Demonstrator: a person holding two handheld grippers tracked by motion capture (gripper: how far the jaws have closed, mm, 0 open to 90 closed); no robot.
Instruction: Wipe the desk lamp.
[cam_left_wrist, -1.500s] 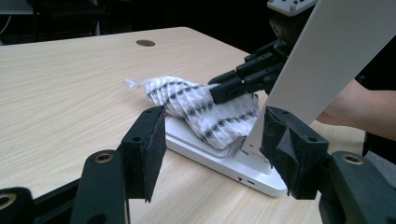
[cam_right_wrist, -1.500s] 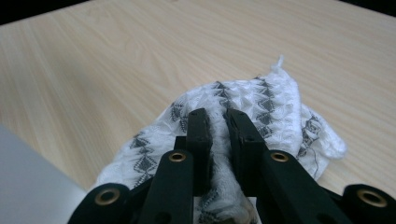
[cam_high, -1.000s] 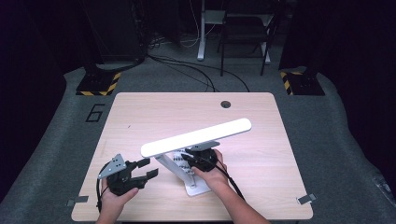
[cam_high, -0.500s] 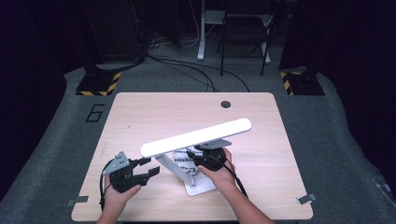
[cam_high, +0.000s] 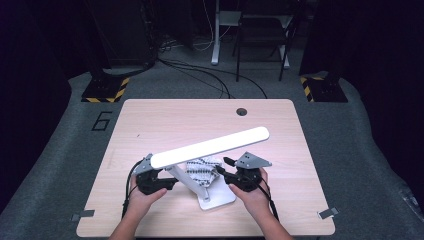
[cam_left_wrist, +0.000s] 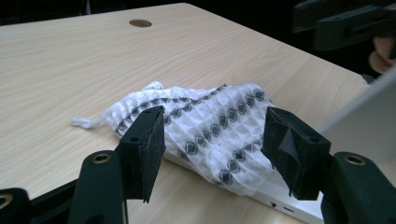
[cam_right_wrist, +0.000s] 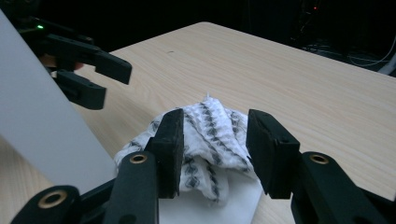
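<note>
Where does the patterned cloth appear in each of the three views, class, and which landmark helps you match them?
High view: patterned cloth lies below centre, under the lamp's white bar.
Left gripper view: cloth sits centre, beyond the jaws, partly on the white lamp base.
Right gripper view: cloth sits low centre, beyond the jaws.
Shared landmark: the lamp base.

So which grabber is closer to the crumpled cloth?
The right one, by a little. The right gripper points at the cloth from its right, jaws open just short of it. The left gripper sits to its left, with the lamp's stem in between.
</note>
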